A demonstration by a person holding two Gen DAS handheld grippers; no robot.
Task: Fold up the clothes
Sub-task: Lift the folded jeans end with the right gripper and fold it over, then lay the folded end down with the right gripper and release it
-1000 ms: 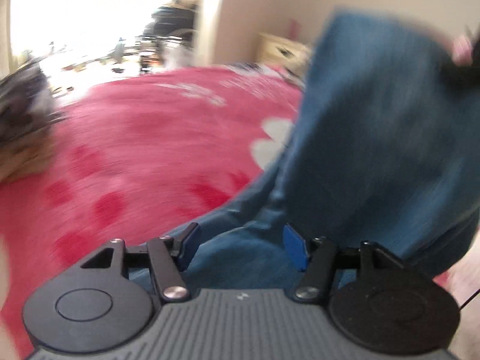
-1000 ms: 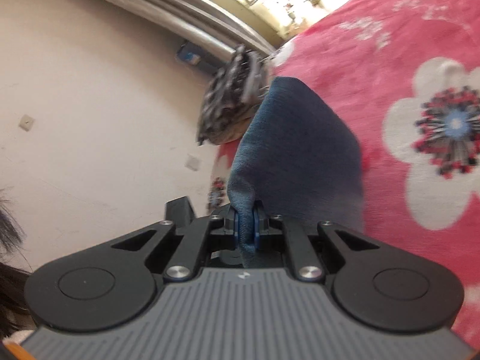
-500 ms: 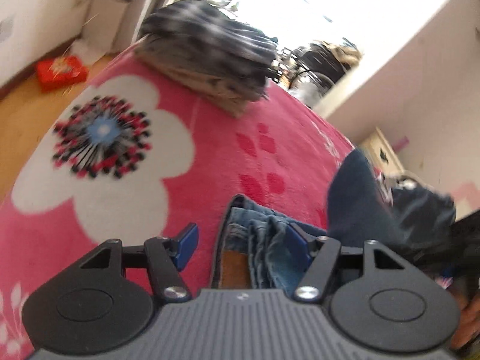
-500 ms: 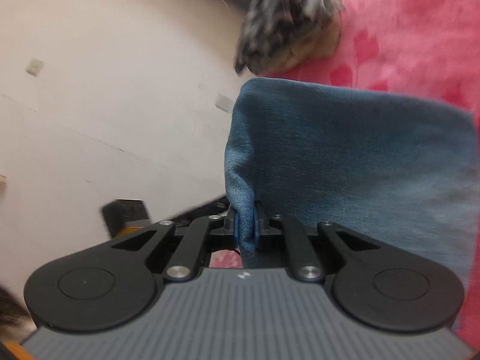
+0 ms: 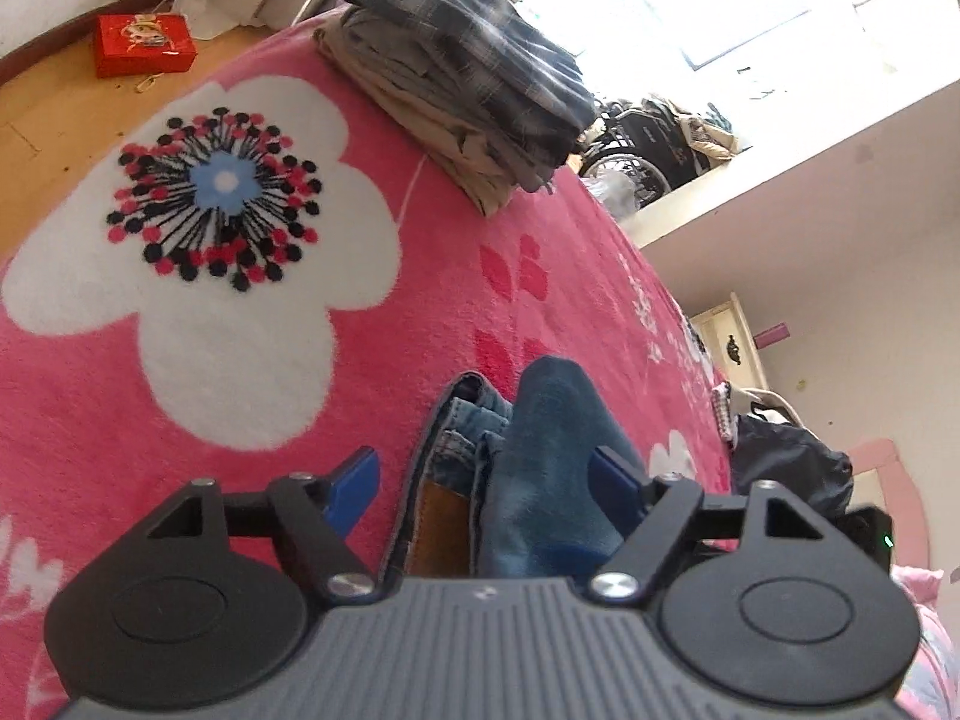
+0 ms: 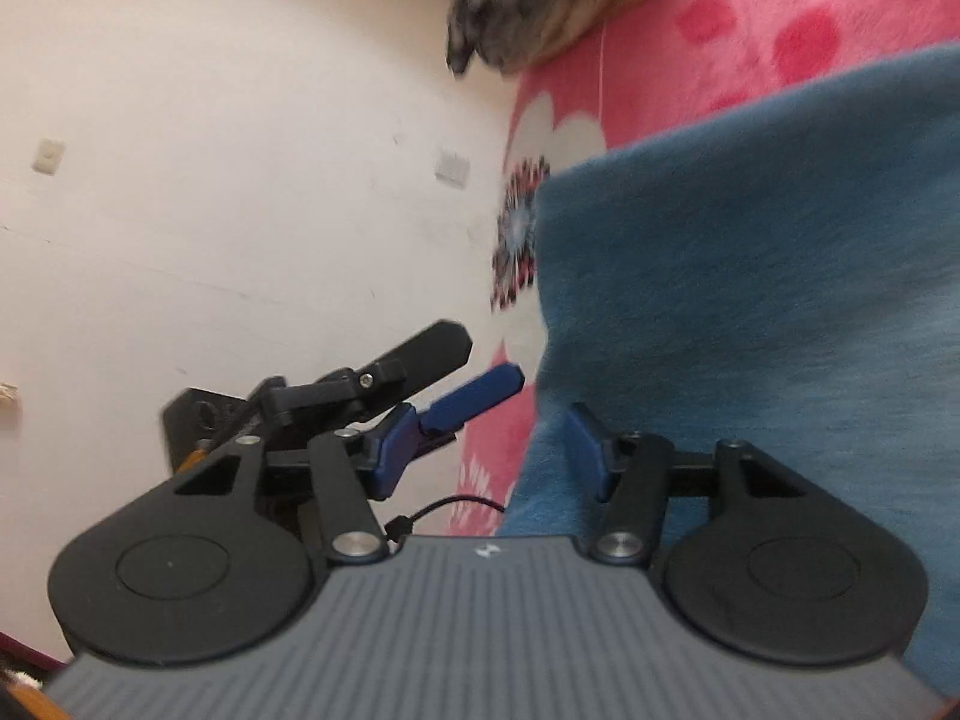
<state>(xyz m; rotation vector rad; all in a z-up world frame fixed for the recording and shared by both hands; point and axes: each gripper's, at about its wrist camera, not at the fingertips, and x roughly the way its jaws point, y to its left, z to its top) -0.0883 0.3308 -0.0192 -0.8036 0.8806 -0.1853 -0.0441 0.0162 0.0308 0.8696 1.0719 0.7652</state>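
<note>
Blue jeans [image 5: 540,450] lie folded on the pink flowered blanket [image 5: 210,420], waistband and brown leather patch toward me. My left gripper [image 5: 483,477] is open, low over the waistband, with the denim lying between its blue fingers but not pinched. In the right wrist view the jeans [image 6: 750,300] fill the right side as a broad blue panel. My right gripper [image 6: 487,450] is open, its right finger against the denim edge and nothing clamped. The left gripper's blue finger [image 6: 474,396] shows just beyond it.
A stack of folded clothes [image 5: 468,78], plaid on top, sits at the blanket's far edge, blurred in the right wrist view [image 6: 528,0]. A red box [image 5: 144,45] lies on the wooden floor. A cream cabinet [image 5: 726,342] and a dark bundle [image 5: 786,462] stand at the right.
My right gripper has opened and let go of the jeans it was pinching. The lifted denim has come down onto the waistband. My left gripper stays open and has settled over the waistband.
</note>
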